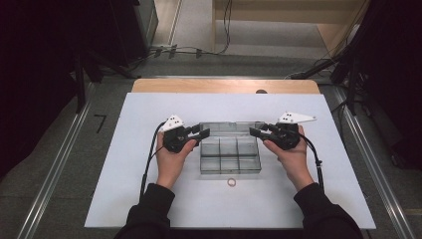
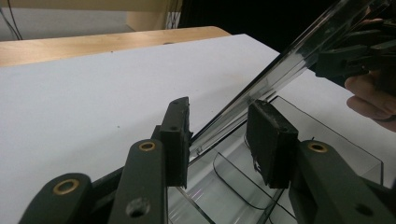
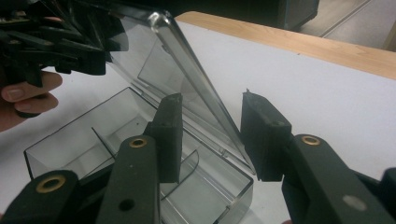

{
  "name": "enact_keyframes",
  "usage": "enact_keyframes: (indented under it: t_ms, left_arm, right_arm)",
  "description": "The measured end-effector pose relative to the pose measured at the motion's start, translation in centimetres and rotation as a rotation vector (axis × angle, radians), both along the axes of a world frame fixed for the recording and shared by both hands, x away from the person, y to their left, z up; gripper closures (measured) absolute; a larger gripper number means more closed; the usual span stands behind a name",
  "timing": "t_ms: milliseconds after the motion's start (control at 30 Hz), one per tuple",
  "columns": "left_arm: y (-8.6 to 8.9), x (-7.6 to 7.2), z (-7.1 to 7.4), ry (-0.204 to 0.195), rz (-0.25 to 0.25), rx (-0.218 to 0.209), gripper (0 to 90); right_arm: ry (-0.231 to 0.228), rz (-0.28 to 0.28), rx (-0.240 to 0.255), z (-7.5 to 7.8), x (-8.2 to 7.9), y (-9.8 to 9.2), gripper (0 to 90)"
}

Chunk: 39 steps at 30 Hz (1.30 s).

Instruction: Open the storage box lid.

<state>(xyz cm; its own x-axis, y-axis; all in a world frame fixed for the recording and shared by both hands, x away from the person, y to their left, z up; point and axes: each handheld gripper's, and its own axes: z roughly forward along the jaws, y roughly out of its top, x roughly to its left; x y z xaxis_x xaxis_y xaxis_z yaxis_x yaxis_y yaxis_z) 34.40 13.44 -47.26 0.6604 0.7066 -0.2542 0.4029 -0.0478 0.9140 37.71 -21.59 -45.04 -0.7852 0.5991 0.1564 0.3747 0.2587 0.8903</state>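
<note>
High view puts the clear compartment box [image 1: 230, 155] at the middle of the white worktop [image 1: 124, 164], its hinged lid [image 1: 230, 128] raised along the far edge, and a small ring [image 1: 232, 181] lying on the worktop just in front of the box. The left hand-held gripper [image 1: 205, 133] reaches the lid's left end and the right hand-held gripper [image 1: 254, 132] its right end, each carried in one of the person's hands. The step in hand looks like swinging the lid on its hinge, and whether it is meant to go up or down cannot be told from one moment. The next move calls for both ends travelling together at an even pace, so the thin plastic does not twist or slip free. What the high view leaves vague, the gripper views settle: in the left gripper view the lid [image 2: 289, 65] edge runs between the two pads [image 2: 271, 140], which stand apart around it and look close to it, though contact is not plain. In the right gripper view the jaws are likewise spread, the lid [image 3: 187, 79] slanting through the gap, and the dividers inside the box [image 3: 140, 154] show bare compartments, while the other hand-held gripper [image 3: 93, 56] sits at the lid's far corner.
</note>
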Motion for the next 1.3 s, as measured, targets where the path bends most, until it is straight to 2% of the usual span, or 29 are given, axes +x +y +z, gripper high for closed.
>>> enact_keyframes:
  t_ms: [200,400,667,967,1300]
  left_arm:
    - [0.0,-0.1,0.1,0.003,-0.014,-0.007,60.4]
    - [-0.1,-0.3,0.1,0.02,-0.034,-0.022,60.7]
    - [-0.1,-0.9,0.3,0.041,-0.065,-0.017,63.7]
    - [-0.1,-1.3,0.2,0.057,-0.069,-0.039,65.8]
    - [-0.1,-1.4,0.1,0.088,-0.07,-0.057,70.1]
  right_arm:
    - [-0.01,-0.008,-0.01,0.1,-0.5,0.0,59.7]
    - [0.001,-0.005,0.003,0.0,-0.9,-0.3,60.6]
    - [0.013,-0.003,0.005,0.1,-1.5,-0.5,62.1]
    - [0.021,-0.014,-0.019,0.4,-2.3,-0.3,64.6]
    - [0.056,-0.01,-0.006,0.2,-2.4,-0.6,69.2]
